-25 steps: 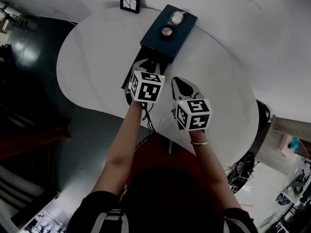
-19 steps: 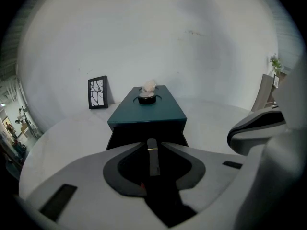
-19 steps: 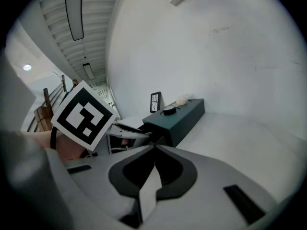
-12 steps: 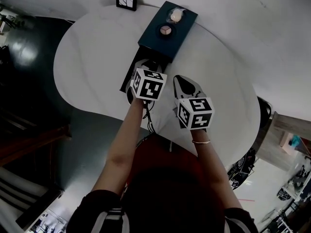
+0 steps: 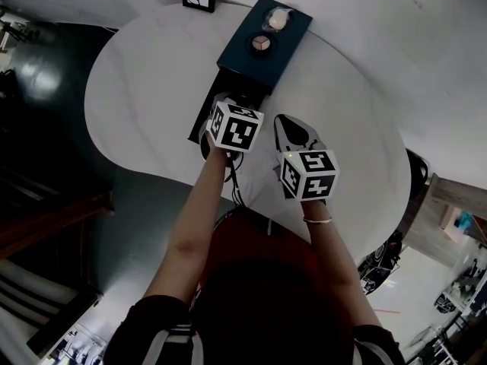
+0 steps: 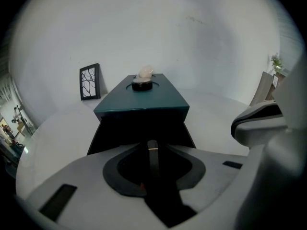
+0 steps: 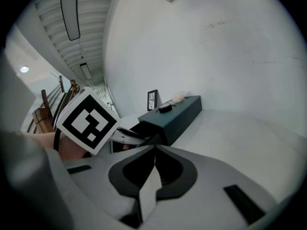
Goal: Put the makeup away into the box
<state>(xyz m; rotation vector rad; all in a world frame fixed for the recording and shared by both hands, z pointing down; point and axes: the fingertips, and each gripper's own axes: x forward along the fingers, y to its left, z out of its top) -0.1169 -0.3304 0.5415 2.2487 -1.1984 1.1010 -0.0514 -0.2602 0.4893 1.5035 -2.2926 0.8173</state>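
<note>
slim dark stick (image 6: pixel 152 153), teal box (image 6: pixel 142 103)

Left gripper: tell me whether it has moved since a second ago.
Yes, slightly: the left gripper has edged up the picture, closer to the teal box.

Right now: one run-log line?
left gripper: shut on slim dark stick at open drawer | right gripper: shut, empty | compact, pale puff: atop teal box
</note>
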